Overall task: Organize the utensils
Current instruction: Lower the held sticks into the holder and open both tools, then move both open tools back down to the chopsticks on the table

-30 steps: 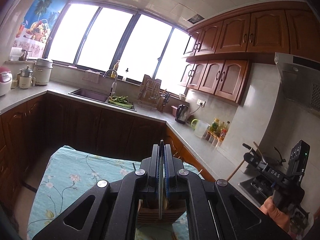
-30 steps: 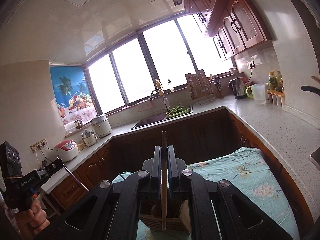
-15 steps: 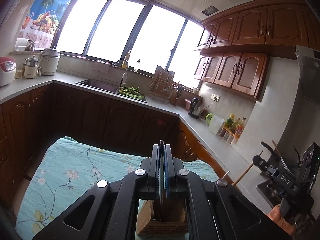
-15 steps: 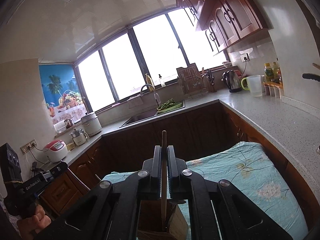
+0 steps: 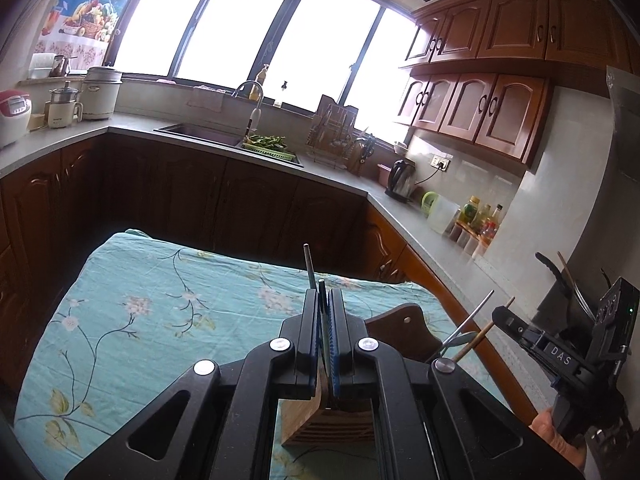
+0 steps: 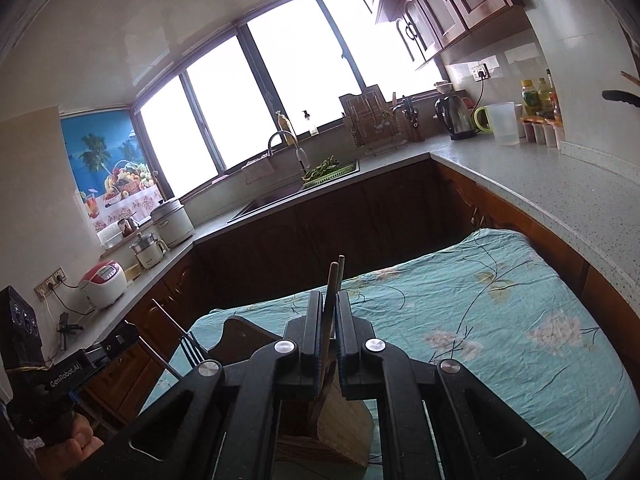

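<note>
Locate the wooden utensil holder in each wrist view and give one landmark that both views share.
Left wrist view: the wooden utensil holder sits at bottom centre, seen through the gap under the left tongs, on the floral cloth.
Right wrist view: bottom centre again, below the right tongs.
Shared landmark: the sink faucet under the window.

Teal floral tablecloth [image 5: 168, 304], black claws

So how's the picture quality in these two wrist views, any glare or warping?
Left wrist view: the big bay windows blow out to pure white, wooden wall cabinets bend with fisheye. Right wrist view: same white windows, grey stone countertop curves; dark corners frame both.
</note>
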{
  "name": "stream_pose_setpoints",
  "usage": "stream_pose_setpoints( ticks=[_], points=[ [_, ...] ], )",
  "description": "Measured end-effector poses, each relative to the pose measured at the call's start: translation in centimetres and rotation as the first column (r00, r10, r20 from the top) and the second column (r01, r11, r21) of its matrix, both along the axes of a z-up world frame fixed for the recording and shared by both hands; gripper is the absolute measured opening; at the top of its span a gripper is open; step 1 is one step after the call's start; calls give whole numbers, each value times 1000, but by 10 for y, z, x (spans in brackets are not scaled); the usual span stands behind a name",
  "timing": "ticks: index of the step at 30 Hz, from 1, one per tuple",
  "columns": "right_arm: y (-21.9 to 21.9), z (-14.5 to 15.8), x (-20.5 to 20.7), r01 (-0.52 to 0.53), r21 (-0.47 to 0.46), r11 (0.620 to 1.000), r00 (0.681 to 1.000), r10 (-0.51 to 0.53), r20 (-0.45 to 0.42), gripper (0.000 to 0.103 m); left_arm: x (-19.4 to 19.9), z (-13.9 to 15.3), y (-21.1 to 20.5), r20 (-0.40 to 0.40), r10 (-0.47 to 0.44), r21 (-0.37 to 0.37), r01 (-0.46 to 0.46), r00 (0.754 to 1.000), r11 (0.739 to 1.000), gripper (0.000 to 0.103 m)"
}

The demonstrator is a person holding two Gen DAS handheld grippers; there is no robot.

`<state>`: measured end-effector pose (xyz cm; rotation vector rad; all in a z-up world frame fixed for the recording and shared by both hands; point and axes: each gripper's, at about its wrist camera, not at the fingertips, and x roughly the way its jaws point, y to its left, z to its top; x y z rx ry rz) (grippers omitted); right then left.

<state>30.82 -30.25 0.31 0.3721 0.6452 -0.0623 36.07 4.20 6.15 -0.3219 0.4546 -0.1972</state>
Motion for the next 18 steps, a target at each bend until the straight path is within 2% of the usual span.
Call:
stream_pose_setpoints(
  ticks=[10, 13, 15, 17, 18],
  points=[
    [-2, 2, 6, -9, -9, 1000, 1000, 8, -21, 6, 4, 1, 3, -6, -2, 3, 2, 1000, 1000, 3],
    [-1, 3, 6, -23, -6, 1000, 999, 23, -25, 11, 7, 2, 4, -29, -13, -12, 12, 999, 1000, 6],
    [-2, 5, 4, -23, 3, 1000, 1000, 23, -21, 18, 4, 3, 9, -29, -6, -18, 5, 1000, 1000, 18],
    [-3, 8, -2, -20, 13, 1000, 1000, 20, -4, 42, -6, 3, 16, -18, 13, -25, -14, 1000, 1000, 38],
    [-3, 11, -6, -18, 20, 1000, 1000, 18, 7, 50, -10, 4, 18, -10, 17, -30, -17, 1000, 999, 41]
  ],
)
